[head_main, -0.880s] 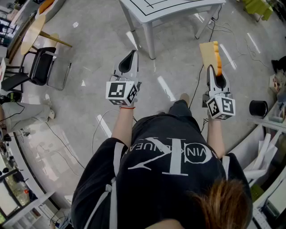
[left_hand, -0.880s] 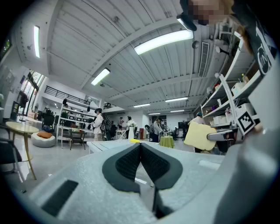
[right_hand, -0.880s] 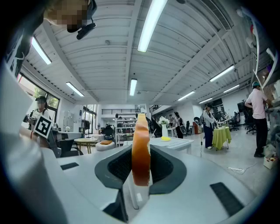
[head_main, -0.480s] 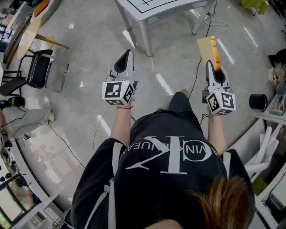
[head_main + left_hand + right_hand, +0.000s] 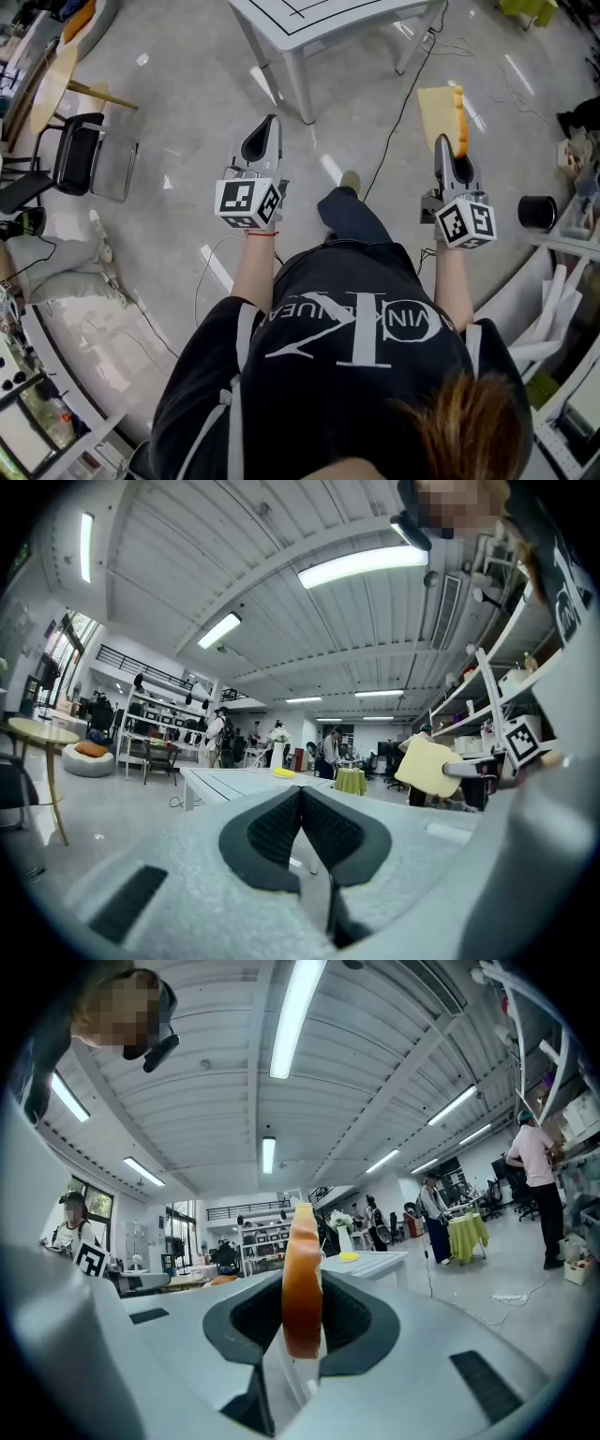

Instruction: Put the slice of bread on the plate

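Note:
My right gripper [image 5: 444, 145] is shut on the slice of bread [image 5: 441, 111], a pale slice with an orange-brown crust, held upright on edge. In the right gripper view the crust [image 5: 302, 1279] stands between the dark pads of that gripper [image 5: 302, 1312]. My left gripper [image 5: 266, 133] is shut and holds nothing; its pads meet [image 5: 300, 794]. From the left gripper view the bread [image 5: 429, 766] shows at the right. A white table [image 5: 319, 19] stands ahead, with a flat yellow thing [image 5: 283, 772] on it that may be the plate; in the right gripper view the same yellow thing [image 5: 349, 1256] lies beside a white vase.
I am standing on a grey floor with cables [image 5: 403, 84] running across it. A black chair [image 5: 80, 155] and a round wooden table [image 5: 56, 75] are at the left. A black cup [image 5: 537, 212] sits on shelving at the right. People stand in the background.
The person has stepped forward with one leg and the floor has slid under the view. Both grippers keep their places before the body, the bread still held in the right one.

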Available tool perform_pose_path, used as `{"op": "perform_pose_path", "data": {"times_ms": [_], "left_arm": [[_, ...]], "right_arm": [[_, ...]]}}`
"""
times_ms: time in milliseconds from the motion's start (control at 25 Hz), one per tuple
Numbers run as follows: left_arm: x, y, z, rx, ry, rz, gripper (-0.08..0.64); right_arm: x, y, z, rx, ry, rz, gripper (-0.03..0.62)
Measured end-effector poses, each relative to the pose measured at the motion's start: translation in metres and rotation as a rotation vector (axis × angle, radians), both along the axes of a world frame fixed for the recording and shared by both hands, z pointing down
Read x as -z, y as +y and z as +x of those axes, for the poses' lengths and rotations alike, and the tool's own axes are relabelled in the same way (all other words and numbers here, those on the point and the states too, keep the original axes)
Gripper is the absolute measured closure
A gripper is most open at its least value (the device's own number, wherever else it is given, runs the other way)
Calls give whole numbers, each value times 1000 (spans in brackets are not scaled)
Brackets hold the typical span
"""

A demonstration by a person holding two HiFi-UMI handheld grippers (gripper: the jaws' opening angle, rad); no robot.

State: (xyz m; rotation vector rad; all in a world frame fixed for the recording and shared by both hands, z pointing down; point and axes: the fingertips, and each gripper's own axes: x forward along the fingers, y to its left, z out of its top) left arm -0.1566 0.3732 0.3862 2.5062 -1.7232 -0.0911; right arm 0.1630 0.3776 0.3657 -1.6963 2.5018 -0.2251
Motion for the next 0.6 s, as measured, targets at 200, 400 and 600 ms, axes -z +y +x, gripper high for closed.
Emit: {"op": "perform_pose_path", "data": {"times_ms": [200,400,600], "left_arm": [[-4,-35,-1,13,-1,-22,549],[-3,-85,-5,25,5,-39,549],[-4,-136,4,16,4,-49,549]], "right_arm": [[-7,-36,1,8,-5,-21,500],[-10,-85,1,6,-24,-32,500],[-12,-133,2,18,-7,-44,500]]}}
